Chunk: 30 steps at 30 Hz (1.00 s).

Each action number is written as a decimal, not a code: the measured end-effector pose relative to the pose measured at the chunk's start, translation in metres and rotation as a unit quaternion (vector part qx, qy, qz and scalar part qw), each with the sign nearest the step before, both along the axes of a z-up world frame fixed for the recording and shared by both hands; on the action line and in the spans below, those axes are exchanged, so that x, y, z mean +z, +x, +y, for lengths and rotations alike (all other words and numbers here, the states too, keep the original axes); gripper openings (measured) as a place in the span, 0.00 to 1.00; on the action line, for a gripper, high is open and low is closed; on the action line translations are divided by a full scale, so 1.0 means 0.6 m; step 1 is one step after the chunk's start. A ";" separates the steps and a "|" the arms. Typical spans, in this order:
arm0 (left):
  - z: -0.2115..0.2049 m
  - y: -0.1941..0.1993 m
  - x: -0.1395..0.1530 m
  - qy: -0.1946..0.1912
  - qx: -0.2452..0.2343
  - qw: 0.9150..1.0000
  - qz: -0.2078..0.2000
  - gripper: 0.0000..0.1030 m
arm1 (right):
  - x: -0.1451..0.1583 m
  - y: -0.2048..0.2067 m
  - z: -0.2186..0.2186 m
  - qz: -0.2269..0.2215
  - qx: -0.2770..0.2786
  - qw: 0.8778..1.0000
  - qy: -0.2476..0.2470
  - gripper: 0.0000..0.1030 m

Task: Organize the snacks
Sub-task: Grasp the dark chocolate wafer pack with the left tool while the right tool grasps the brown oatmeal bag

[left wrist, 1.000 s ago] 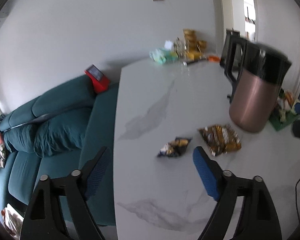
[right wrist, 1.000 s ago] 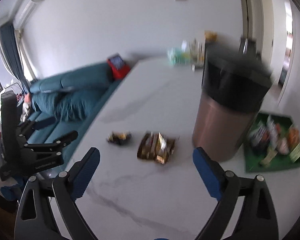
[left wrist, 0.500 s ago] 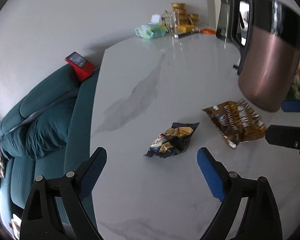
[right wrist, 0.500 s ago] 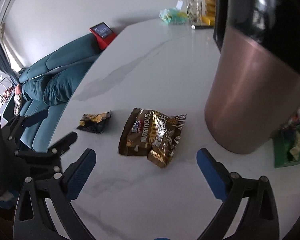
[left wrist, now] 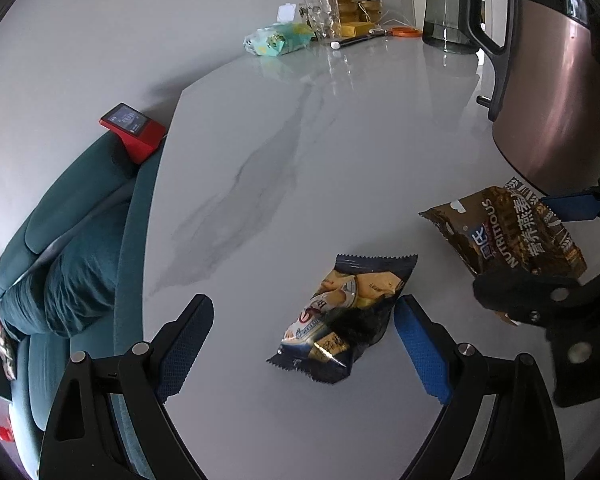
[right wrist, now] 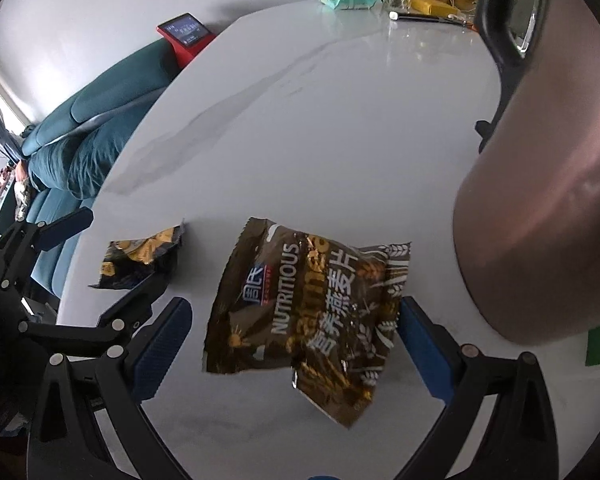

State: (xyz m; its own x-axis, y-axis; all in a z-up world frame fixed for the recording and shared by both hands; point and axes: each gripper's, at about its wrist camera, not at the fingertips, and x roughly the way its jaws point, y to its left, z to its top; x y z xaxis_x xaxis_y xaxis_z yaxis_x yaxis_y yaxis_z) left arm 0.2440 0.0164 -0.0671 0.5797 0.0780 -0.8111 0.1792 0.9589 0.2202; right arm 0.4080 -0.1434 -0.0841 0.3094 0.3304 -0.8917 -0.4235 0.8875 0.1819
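Both tongs have been closing in on the snacks over the last second, so two pickups seem to be starting. The left tongs [left wrist: 302, 344] are hovering low with fingers spread wide, the small dark packet [left wrist: 346, 314] lying on the tabletop [left wrist: 340, 128] between them. The right tongs [right wrist: 294, 344] are likewise gaping, straddling the brown oatmeal bag [right wrist: 316, 316], which is resting just left of the copper kettle [right wrist: 548, 200]. Neither is gripping anything yet.
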 end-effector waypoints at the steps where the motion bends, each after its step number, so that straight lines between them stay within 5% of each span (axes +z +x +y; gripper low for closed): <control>1: 0.000 0.001 -0.002 -0.001 -0.001 1.000 0.002 0.86 | -0.003 0.002 0.001 0.002 0.000 1.000 -0.001 1.00; 14: -0.003 0.013 -0.019 -0.021 -0.005 0.999 0.028 0.85 | -0.017 0.014 0.018 0.007 0.011 1.000 -0.022 1.00; 17: -0.005 0.015 -0.019 -0.022 -0.010 0.999 0.029 0.83 | -0.015 0.015 0.022 -0.005 0.015 0.999 -0.033 0.78; 26: -0.011 0.022 -0.018 -0.030 -0.014 0.999 0.036 0.76 | -0.014 0.009 0.016 -0.015 0.018 0.999 -0.031 0.50; 30: -0.010 0.025 -0.018 -0.040 -0.010 0.998 0.039 0.72 | -0.013 0.007 0.013 -0.023 0.018 0.999 -0.029 0.23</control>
State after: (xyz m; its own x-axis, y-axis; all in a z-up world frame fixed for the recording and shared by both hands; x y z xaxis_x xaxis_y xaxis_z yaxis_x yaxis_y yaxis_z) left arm 0.2592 0.0102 -0.0780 0.5152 0.0000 -0.8571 0.2118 0.9690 0.1273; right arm 0.4120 -0.1358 -0.0919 0.3395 0.2894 -0.8950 -0.4621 0.8801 0.1093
